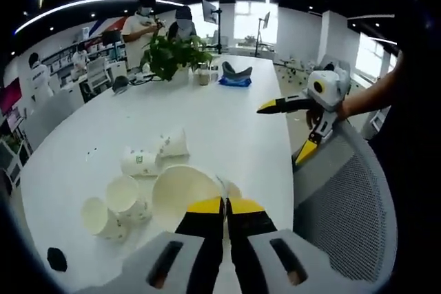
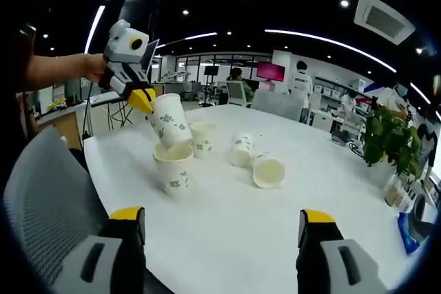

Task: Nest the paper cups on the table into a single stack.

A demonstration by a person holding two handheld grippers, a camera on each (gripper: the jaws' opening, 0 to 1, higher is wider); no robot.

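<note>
The left hand-held gripper [image 2: 145, 101] has its jaws pinched shut on the rim of a paper cup [image 2: 169, 120], and the person is tipping that cup over the mouth of a standing cup [image 2: 173, 166] near the bench edge. In the left gripper view the same held cup [image 1: 185, 194] looks like a big pale bowl right at the yellow jaw tips [image 1: 224, 206]. The held cup's base seems to be just at the lip of the lower one, maybe already partly in, hard to say from this angle.

To do this step well, the person probably wants to straighten the held cup so its axis lines up with the standing one before pushing down; going in at a tilt would likely shove the light bottom cup sideways or tip it. A slow push and then letting go of the rim should seat it.

The right hand-held gripper [image 2: 224, 228] hangs wide open with nothing between the jaws, over the white bench [image 2: 227, 239]. It could steady the bottom cup if needed.

Other cups wait further out: an upright cup [image 2: 202, 137] just behind the pair, then a cup on its side [image 2: 242, 151] and another tipped cup [image 2: 269, 171] showing its open mouth. All are thin white paper, tapered, with rolled rims and small green prints; they look easy to crush. The bench top is smooth and glossy, so cups will slide. A leafy potted plant [image 2: 389, 139] sits at the far end, and a grey mesh chair back [image 2: 48, 204] is beside the edge
</note>
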